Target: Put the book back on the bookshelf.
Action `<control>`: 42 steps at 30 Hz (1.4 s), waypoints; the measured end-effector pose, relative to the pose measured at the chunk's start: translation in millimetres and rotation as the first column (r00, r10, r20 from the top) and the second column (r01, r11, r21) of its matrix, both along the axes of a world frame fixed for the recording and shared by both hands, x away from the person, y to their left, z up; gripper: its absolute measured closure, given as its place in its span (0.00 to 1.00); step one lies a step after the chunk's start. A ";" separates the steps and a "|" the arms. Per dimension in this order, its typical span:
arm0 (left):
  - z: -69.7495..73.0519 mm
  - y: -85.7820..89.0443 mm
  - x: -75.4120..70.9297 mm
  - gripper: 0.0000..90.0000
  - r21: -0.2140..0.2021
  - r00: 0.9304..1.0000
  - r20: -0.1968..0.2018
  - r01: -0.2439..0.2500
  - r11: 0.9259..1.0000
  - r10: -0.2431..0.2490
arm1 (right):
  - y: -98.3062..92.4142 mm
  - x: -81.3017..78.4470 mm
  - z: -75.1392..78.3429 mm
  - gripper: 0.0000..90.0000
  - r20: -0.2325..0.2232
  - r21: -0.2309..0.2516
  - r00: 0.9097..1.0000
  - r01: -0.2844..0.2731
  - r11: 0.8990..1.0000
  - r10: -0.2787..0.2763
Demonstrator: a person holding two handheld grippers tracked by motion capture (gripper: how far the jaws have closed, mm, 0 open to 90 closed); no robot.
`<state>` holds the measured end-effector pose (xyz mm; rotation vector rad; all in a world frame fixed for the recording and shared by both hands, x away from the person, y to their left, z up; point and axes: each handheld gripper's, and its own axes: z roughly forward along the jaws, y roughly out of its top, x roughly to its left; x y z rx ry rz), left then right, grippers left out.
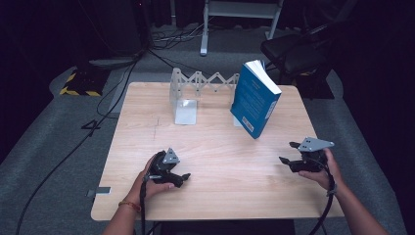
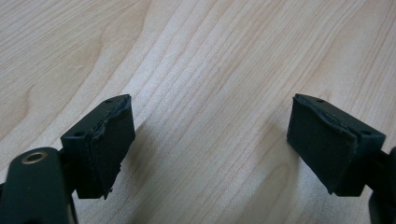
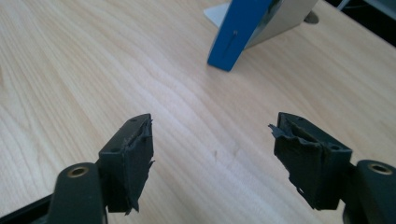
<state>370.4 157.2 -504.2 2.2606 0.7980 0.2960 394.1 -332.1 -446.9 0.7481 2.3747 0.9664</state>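
A blue book [image 1: 255, 99] stands tilted on the wooden table [image 1: 210, 152], leaning back against a white bookend at the back right. In the right gripper view the blue book [image 3: 239, 32] shows ahead, beyond the jaws. My left gripper [image 1: 182, 179] rests low at the table's front left, held in a hand, open with nothing between its jaws [image 2: 210, 149]. My right gripper [image 1: 288, 152] hovers at the front right, also open and empty [image 3: 212, 158]. Both are well apart from the book.
An expandable white metal book rack [image 1: 195, 88] stands at the back of the table, its left bookend plate [image 1: 186, 111] flat on the wood. Cables run over the grey floor at the left. A dark chair [image 1: 293, 49] stands behind the table.
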 end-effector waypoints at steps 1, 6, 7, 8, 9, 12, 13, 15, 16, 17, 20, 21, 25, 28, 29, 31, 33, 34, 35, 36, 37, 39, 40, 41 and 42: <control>0.0 0.0 0.0 0.17 0.000 1.000 0.000 0.000 1.000 0.000 | -2.0 -1.4 -2.6 0.32 -0.013 0.005 1.000 -0.004 1.000 0.004; 0.1 0.1 0.2 0.17 0.002 1.000 0.003 0.001 1.000 -0.001 | -13.1 -11.2 -19.8 0.32 -0.052 0.003 0.998 -0.018 1.000 0.018; 0.0 0.0 0.0 0.17 0.000 1.000 0.000 0.000 1.000 0.000 | -13.1 -11.2 -19.8 0.32 -0.052 0.003 0.998 -0.018 1.000 0.018; 0.1 0.1 0.1 0.17 0.002 1.000 0.002 0.001 1.000 -0.001 | -15.4 -13.1 -22.9 0.31 -0.059 0.004 0.998 -0.017 1.000 0.018; 0.1 0.1 0.1 0.17 0.002 1.000 0.002 0.001 1.000 -0.001 | -18.1 -14.8 -25.8 0.31 -0.063 0.004 0.998 -0.018 1.000 0.018; 0.1 0.2 0.2 0.17 0.003 1.000 0.003 0.001 1.000 -0.001 | -26.3 -19.5 -35.1 0.30 -0.081 0.010 0.997 0.004 1.000 -0.004; 0.0 0.0 0.1 0.17 0.000 1.000 0.000 0.000 1.000 0.000 | -30.4 -21.1 -38.7 0.30 -0.089 0.011 0.996 0.011 1.000 -0.010; 0.0 0.0 0.1 0.17 0.000 1.000 0.000 0.000 1.000 0.000 | -38.0 -24.1 -45.1 0.30 -0.100 0.022 0.995 0.021 1.000 -0.019; 0.1 0.1 0.2 0.17 0.003 1.000 0.003 0.001 1.000 -0.001 | -41.5 -25.8 -47.5 0.30 -0.103 0.032 0.994 0.032 0.999 -0.028; 0.1 0.1 0.2 0.17 0.003 1.000 0.003 0.001 1.000 -0.001 | -41.5 -25.8 -47.5 0.30 -0.103 0.032 0.994 0.032 0.999 -0.028; -0.1 -0.2 -0.3 0.17 -0.002 1.000 -0.002 -0.004 1.000 0.004 | -54.8 -29.5 -54.0 0.26 -0.105 0.073 0.991 0.095 0.993 -0.088; -0.1 -0.4 -0.5 0.17 -0.001 1.000 -0.002 -0.006 1.000 0.006 | -58.8 -30.3 -55.2 0.26 -0.114 0.088 0.988 0.115 0.989 -0.105; -0.1 -0.4 -0.5 0.17 -0.001 1.000 -0.002 -0.006 1.000 0.006 | -70.8 -32.3 -56.8 0.23 -0.149 0.115 0.979 0.159 0.981 -0.141; -0.1 -0.4 -0.5 0.17 -0.001 1.000 -0.002 -0.006 1.000 0.006 | -74.4 -31.0 -57.1 0.23 -0.171 0.125 0.975 0.164 0.979 -0.141; -0.1 -0.4 -0.6 0.17 -0.001 1.000 -0.002 -0.007 1.000 0.007 | -74.2 -31.1 -57.2 0.23 -0.170 0.124 0.975 0.163 0.979 -0.141; 0.0 -0.6 -0.7 0.17 0.000 1.000 -0.003 -0.009 1.000 0.009 | -74.2 -31.2 -57.2 0.23 -0.170 0.124 0.975 0.163 0.979 -0.141; 0.0 -0.6 -0.7 0.17 0.000 1.000 -0.002 -0.009 1.000 0.009 | -74.2 -31.1 -57.3 0.23 -0.169 0.124 0.975 0.163 0.979 -0.141; 0.0 -0.7 -0.8 0.17 0.000 1.000 -0.002 -0.010 1.000 0.010 | -74.2 -31.1 -57.3 0.23 -0.170 0.124 0.975 0.163 0.979 -0.141; 0.0 -0.6 -0.6 0.17 0.002 1.000 -0.001 -0.007 1.000 0.007 | -74.2 -31.1 -57.3 0.23 -0.170 0.124 0.975 0.163 0.979 -0.141; 0.0 -0.7 -0.8 0.17 0.000 1.000 -0.002 -0.010 1.000 0.010 | -74.2 -31.2 -57.3 0.23 -0.170 0.124 0.975 0.163 0.979 -0.141; 0.0 -0.6 -0.7 0.17 0.001 1.000 -0.001 -0.008 1.000 0.008 | -74.2 -31.2 -57.3 0.23 -0.170 0.125 0.975 0.163 0.979 -0.141; -0.1 -0.7 -0.9 0.17 0.000 1.000 -0.002 -0.010 1.000 0.010 | -74.2 -31.2 -57.3 0.23 -0.170 0.125 0.975 0.163 0.979 -0.141; 0.0 -0.7 -0.8 0.17 0.000 1.000 -0.002 -0.010 1.000 0.010 | -74.3 -31.1 -57.3 0.23 -0.170 0.125 0.975 0.163 0.979 -0.141; 0.0 -0.7 -0.8 0.17 0.000 1.000 -0.002 -0.010 1.000 0.010 | -74.3 -31.1 -57.3 0.23 -0.170 0.125 0.975 0.164 0.979 -0.141; -0.1 -0.7 -0.9 0.17 0.000 1.000 -0.002 -0.010 1.000 0.010 | -74.2 -31.1 -57.3 0.23 -0.170 0.124 0.975 0.165 0.978 -0.142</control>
